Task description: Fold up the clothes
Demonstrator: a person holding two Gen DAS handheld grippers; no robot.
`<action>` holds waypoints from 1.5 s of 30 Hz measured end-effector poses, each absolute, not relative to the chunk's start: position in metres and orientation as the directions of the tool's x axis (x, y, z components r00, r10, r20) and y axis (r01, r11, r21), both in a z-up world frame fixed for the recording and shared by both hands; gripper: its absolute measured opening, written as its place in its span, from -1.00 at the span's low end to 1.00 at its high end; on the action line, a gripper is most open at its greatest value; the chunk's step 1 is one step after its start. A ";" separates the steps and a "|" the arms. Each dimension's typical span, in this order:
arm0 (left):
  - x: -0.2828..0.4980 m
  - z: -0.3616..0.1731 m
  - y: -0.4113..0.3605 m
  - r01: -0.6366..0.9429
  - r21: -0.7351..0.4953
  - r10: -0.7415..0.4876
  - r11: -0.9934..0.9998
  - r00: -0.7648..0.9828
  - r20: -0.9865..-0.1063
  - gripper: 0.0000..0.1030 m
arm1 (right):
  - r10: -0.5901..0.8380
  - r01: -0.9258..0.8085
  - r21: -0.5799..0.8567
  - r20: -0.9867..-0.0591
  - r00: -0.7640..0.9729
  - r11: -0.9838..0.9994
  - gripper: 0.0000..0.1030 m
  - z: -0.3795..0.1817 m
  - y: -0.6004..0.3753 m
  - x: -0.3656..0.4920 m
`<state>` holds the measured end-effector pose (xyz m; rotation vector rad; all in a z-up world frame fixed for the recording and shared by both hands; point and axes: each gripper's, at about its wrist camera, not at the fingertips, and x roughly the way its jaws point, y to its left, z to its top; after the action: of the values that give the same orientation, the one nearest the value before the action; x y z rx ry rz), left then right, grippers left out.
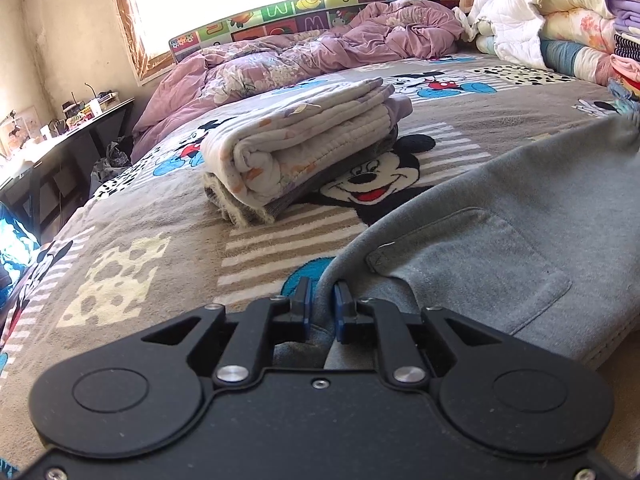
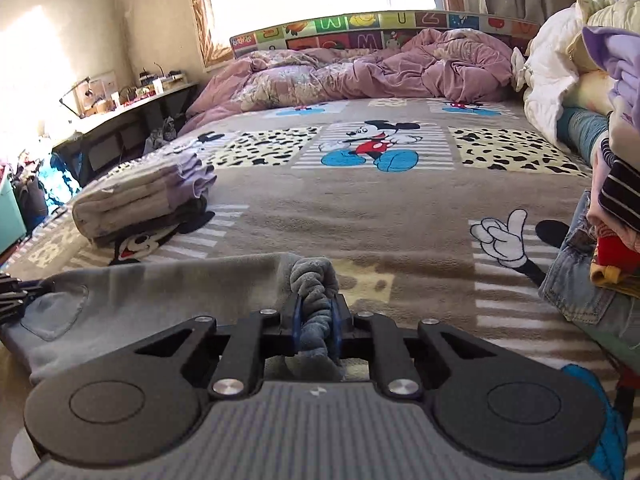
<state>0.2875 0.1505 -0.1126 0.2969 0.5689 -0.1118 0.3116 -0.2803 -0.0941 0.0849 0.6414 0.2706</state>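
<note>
One grey garment (image 1: 520, 240) lies spread on the near part of the bed's cartoon blanket (image 1: 140, 240), with one patch pocket (image 1: 472, 264) showing on its upper face. Both grippers hold it. The left gripper (image 1: 322, 304) has its two blue pads (image 1: 305, 300) pressed onto a raised fold at the garment's edge, nearly closed with the cloth pinched between them. The right gripper (image 2: 315, 320) is clamped on a bunched, rope-like wad of the same grey cloth (image 2: 312, 280), its two fingers tight against either side.

Beyond the garment, towards the headboard (image 1: 320, 12), sits one pile of folded clothes (image 1: 304, 148): a pale printed piece on top, one darker grey piece under it. One rumpled purple quilt (image 1: 320, 52) lies against the headboard. To the right of the garment, at the bed's edge, one heap of unfolded clothes (image 2: 600, 240) rises, with denim at its foot, and a stack of bedding (image 1: 560, 12) stands further back. One desk (image 2: 132, 108) stands left of the bed
</note>
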 end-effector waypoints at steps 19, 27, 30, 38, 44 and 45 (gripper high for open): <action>0.260 -0.080 0.195 0.278 -0.166 -0.323 0.946 0.810 -0.489 -0.11 | 0.345 -0.391 0.021 -0.516 0.784 0.920 -0.11 -0.118 -0.174 0.274; 0.234 -0.107 0.160 0.406 0.070 -0.273 0.911 0.722 -0.636 -0.15 | 0.303 -0.373 -0.003 -0.577 0.759 0.928 -0.06 -0.134 -0.166 0.249; 0.229 -0.104 0.174 0.416 0.011 -0.320 0.909 0.717 -0.619 -0.15 | 0.364 -0.426 0.003 -0.526 0.769 0.905 -0.06 -0.123 -0.149 0.238; 0.221 -0.084 0.282 0.112 -0.385 -0.278 0.916 0.870 -0.408 -0.18 | 0.518 -0.609 0.031 -0.560 0.647 0.793 -0.03 -0.138 -0.070 0.227; 0.248 -0.094 0.297 0.136 -0.542 -0.389 0.829 0.837 -0.385 -0.18 | 0.491 -0.583 0.012 -0.552 0.673 0.812 -0.05 -0.136 -0.071 0.211; 0.252 -0.096 0.288 0.154 -0.511 -0.398 0.846 0.820 -0.412 -0.18 | 0.483 -0.581 -0.001 -0.555 0.677 0.814 -0.05 -0.138 -0.071 0.209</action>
<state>0.2520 0.2875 -0.0960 -0.4808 0.5345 -0.3061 0.2087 -0.0708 -0.1377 -0.1838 0.5690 0.6019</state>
